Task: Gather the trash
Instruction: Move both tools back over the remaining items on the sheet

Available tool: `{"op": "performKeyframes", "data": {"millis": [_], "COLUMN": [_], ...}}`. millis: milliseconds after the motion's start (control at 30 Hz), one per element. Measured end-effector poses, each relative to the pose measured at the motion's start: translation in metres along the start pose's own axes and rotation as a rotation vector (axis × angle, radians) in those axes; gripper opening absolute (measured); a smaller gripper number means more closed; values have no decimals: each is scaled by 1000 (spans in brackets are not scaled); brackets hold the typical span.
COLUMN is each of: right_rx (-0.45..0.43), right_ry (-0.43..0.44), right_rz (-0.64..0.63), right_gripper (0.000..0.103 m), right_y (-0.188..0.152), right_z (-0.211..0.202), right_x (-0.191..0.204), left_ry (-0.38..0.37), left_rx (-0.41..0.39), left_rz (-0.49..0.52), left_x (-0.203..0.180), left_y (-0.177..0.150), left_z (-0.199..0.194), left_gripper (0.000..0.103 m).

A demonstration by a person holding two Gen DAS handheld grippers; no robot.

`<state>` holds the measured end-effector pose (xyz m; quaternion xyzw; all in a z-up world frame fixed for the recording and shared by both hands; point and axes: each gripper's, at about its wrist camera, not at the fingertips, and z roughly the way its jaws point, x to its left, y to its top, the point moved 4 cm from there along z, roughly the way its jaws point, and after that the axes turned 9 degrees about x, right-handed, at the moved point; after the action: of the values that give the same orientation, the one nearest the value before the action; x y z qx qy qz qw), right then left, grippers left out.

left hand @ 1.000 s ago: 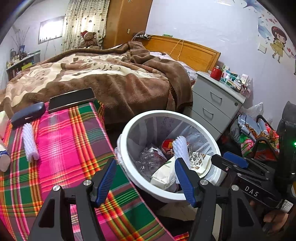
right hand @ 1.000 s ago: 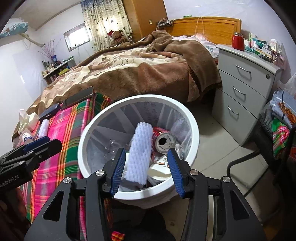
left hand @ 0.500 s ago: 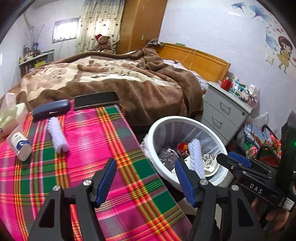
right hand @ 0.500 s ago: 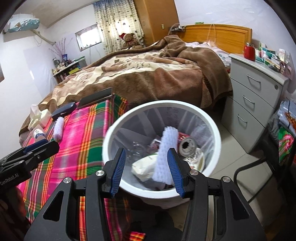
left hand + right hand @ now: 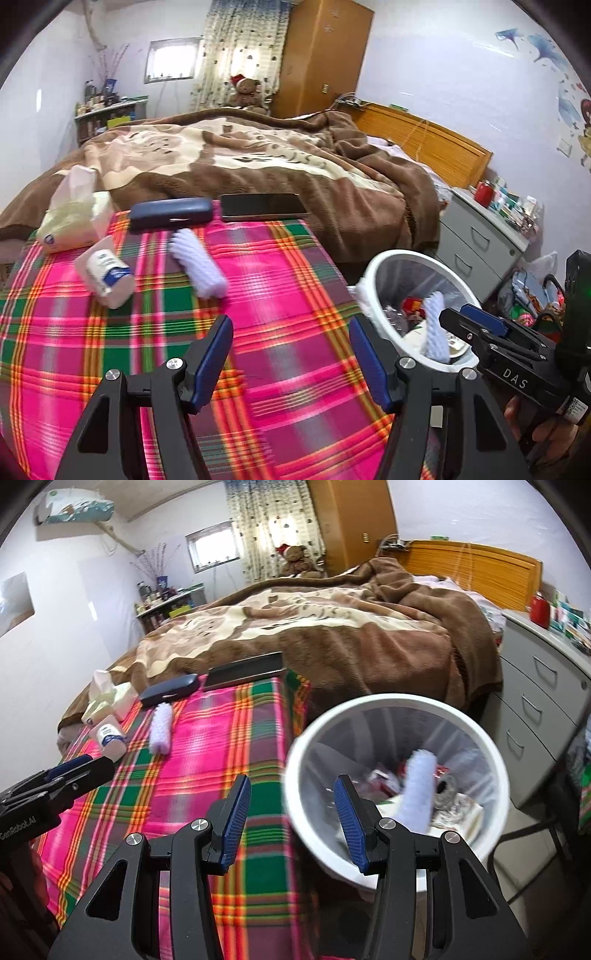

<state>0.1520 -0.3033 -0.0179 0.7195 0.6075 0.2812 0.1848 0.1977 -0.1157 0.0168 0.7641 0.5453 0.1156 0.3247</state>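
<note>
Covering most of the lower left of both views, the counter (image 5: 288, 332) with its pink and green plaid cloth is the largest thing, and the white trash bin (image 5: 495, 746) stands just beside its right edge, in the lower right of each frame. Inside the bin one white foam net sleeve (image 5: 417, 786) leans among cans and wrappers. A second foam sleeve (image 5: 197, 262) lies on the cloth in the centre left of the left view, between a white bottle (image 5: 105, 273) lying on its side and the dark glasses case (image 5: 170, 218), with a phone (image 5: 264, 206) and a tissue pack (image 5: 70, 218) near it. The left gripper (image 5: 290, 362) and the right gripper (image 5: 291, 816) both have their fingers released, apart, with nothing between them. I judge the risk is this: the sleeve on the cloth is soft and light, so fingers that close off its middle may only push or roll it away, and the bottle is close enough to be knocked.
</note>
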Motion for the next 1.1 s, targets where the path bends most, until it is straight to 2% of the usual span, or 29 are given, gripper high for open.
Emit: {"op": "performKeyframes", "data": {"millis": [400,667,967,1100], "right_rx": [12,50,94,111], "right_ry": [62,117,161,171], "right_rz": [-90,-154,-201,-208], "right_gripper": [49,54,54,54], "right_y": [17,29,47,54], "right_z": [18,45,81,97], "right_x": [48,78,106,115], "left_ry": [60,111,129,100], "left_rx": [-18,-27,0,22], "left_rz": [-119,-225,-300,-356], "left_x": [78,137,177,192], "left_y": [5,10,22,31], "left_z": [-15,-15,7,25], "left_gripper": [65,65,67,68]}}
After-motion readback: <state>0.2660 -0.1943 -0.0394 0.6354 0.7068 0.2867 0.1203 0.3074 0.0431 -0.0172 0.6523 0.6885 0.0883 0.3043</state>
